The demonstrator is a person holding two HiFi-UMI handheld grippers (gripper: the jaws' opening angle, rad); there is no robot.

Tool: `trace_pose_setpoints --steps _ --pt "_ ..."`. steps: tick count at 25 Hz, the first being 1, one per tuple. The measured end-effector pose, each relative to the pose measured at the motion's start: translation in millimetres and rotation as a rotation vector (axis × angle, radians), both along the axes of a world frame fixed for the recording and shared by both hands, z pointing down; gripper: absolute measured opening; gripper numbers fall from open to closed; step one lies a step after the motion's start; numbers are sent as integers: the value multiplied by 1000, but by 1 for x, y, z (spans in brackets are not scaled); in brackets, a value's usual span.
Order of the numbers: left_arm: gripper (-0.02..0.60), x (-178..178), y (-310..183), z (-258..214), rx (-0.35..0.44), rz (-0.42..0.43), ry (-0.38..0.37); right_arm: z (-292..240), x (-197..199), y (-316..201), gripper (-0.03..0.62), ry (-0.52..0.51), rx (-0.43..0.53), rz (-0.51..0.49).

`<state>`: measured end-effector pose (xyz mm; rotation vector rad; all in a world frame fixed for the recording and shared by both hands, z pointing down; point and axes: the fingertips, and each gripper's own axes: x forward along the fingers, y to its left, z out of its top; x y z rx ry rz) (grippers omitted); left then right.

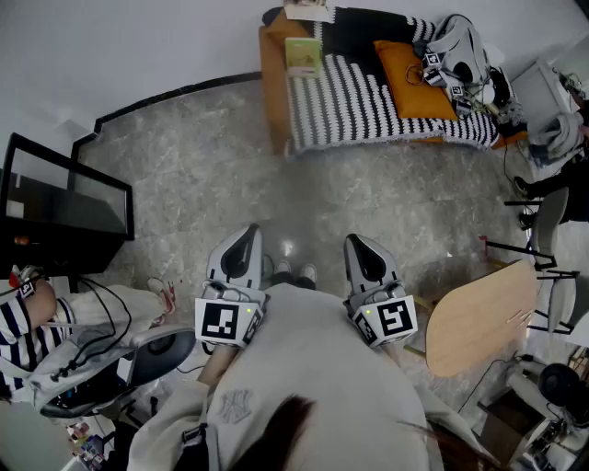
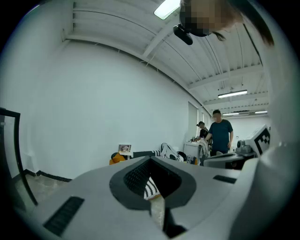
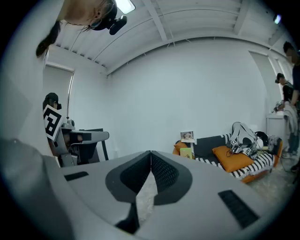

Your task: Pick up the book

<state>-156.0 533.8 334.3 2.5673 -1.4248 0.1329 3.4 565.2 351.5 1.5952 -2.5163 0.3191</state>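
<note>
2 grippers are held out side by side in front of the person in the head view, both aimed across the mottled grey floor toward a sofa against the far wall. The left gripper has its jaws pressed together at the tips, and its own view shows nothing caught between them. The right gripper is likewise fully closed and empty, its 2 ribbed pads meeting in a thin line in its own view. The book, with a light green cover, sits at the sofa's left end as the head view shows it, touching the edge of a black-and-white striped blanket. In the right gripper view it looks propped upright there. A small framed picture stands just behind it on the sofa's corner. Further along the blanket lies 1 orange cushion, and beside that rests a grey-and-black backpack. The book is well apart from both grippers, with open floor between them. A light wooden tabletop stands near the right gripper's side, and a black glass-fronted stand sits off to the left. A seated person's striped sleeve shows at the lower left edge.
</note>
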Motion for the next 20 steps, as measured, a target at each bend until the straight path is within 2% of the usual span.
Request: trace_pose_setpoints --steps 3,8,17,20 --pt "9 3 -1 -8 25 -7 23 -7 2 1 21 -22 7 15" --pt "9 6 -1 -13 35 -17 52 -1 4 5 21 3 -6 -3" --pt "9 10 6 -4 13 -7 5 1 13 11 21 -2 -2 4" --pt "9 18 8 -11 35 -12 26 0 18 15 21 -16 8 -1"
